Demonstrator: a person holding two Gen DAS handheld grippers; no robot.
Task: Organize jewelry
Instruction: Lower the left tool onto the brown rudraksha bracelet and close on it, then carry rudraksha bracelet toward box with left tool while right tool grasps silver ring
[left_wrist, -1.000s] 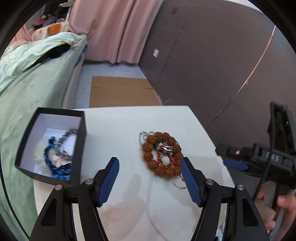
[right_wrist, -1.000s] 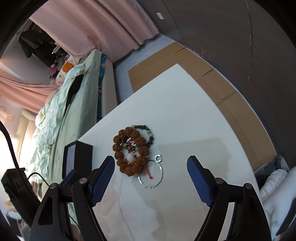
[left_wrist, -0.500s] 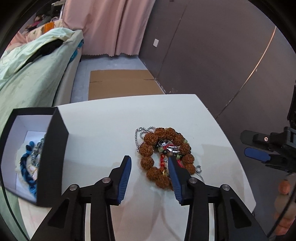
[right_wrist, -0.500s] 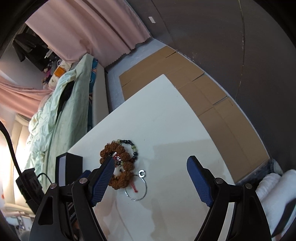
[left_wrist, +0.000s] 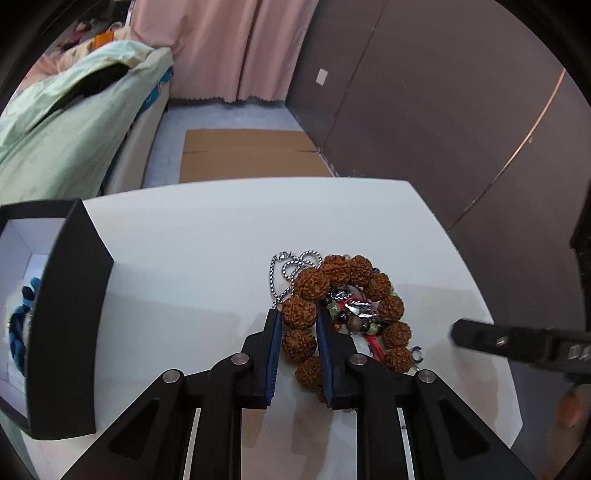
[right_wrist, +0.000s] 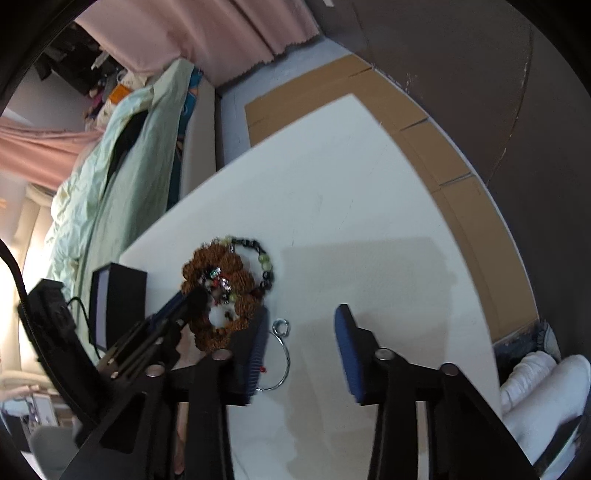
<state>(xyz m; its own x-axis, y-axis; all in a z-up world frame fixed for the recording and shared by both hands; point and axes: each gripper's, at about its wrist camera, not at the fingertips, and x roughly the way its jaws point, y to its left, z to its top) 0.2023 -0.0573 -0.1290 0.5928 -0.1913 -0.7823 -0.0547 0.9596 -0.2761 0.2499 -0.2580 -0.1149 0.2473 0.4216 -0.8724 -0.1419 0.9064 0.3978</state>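
The left hand-held gripper (left_wrist: 295, 325) is closed down on the near-left arc of the brown seed-bead bracelet (left_wrist: 347, 295), its blue pads (left_wrist: 274, 350) pressing the beads from either side, one pad outside the ring and the other inside it. The bracelet lies on the white table (left_wrist: 207, 258), a little past centre toward 4 o'clock in the left wrist view. A silver chain (left_wrist: 284, 269) is tangled against it at its 10 o'clock edge, and inside the ring sit small dark and green beads with a red cord (left_wrist: 354, 314). A thin silver hoop (right_wrist: 282, 354) lies on the table at the bracelet's 5 o'clock in the right wrist view, just beside the right hand-held gripper's left finger.

The black jewelry box (left_wrist: 66, 295) stands open at the table's 9 o'clock edge, well apart from the bracelet, with a blue braided piece (left_wrist: 20, 325) lying inside against its white lining.

The right hand-held gripper (right_wrist: 301, 325) hangs over the table with its jaws spread wide and nothing between them; it shows as a dark blurred shape at 3 o'clock in the left view. Beyond the table are a bed with a pale green cover (left_wrist: 55, 129), flattened cardboard (left_wrist: 251, 155) on the floor and a pink curtain (left_wrist: 229, 48).
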